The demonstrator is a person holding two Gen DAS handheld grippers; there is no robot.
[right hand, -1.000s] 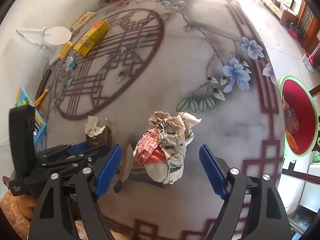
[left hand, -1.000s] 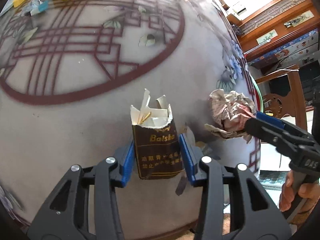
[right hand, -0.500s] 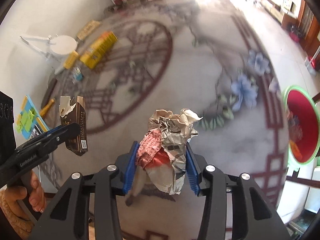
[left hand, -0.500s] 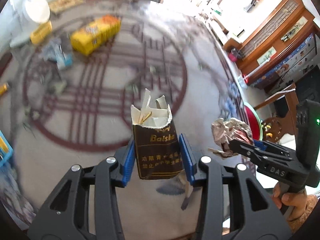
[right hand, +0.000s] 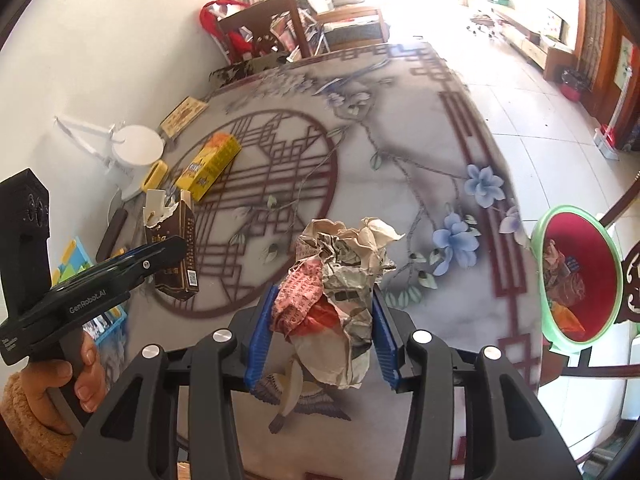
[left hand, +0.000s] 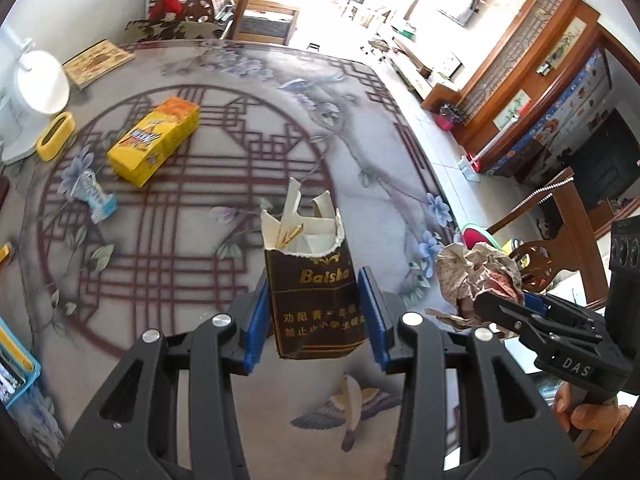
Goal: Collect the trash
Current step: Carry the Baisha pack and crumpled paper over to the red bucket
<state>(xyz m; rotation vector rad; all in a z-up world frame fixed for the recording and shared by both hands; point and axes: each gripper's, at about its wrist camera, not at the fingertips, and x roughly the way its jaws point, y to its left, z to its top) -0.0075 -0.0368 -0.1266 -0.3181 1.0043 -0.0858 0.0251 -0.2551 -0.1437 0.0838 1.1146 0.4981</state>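
A: Trash in both tools. The left gripper [left hand: 316,316] has its jaws clamped on the sides of a torn brown cigarette pack [left hand: 314,292], which hangs upright in the air above the patterned surface [left hand: 200,184].

B: And the other one?

A: The right gripper [right hand: 322,330] has its jaws pressed in on a crumpled newspaper wad [right hand: 340,292], lifted clear of the surface too. From the left wrist view the wad sits off to the right of the pack, the two well apart.

B: Where is the bin?

A: A green-rimmed bin with a red inside [right hand: 580,276] stands beyond the right edge of the surface, lower down, with some crumpled scraps already in it.

B: What lies on the surface?

A: A yellow carton [left hand: 154,146] on the round lattice print, a small yellow box [left hand: 55,136] near it on the left, and a little blue and white wrapper [left hand: 94,196] in front of the carton. A hand [right hand: 76,376] in a fuzzy sleeve grips the left tool's handle.
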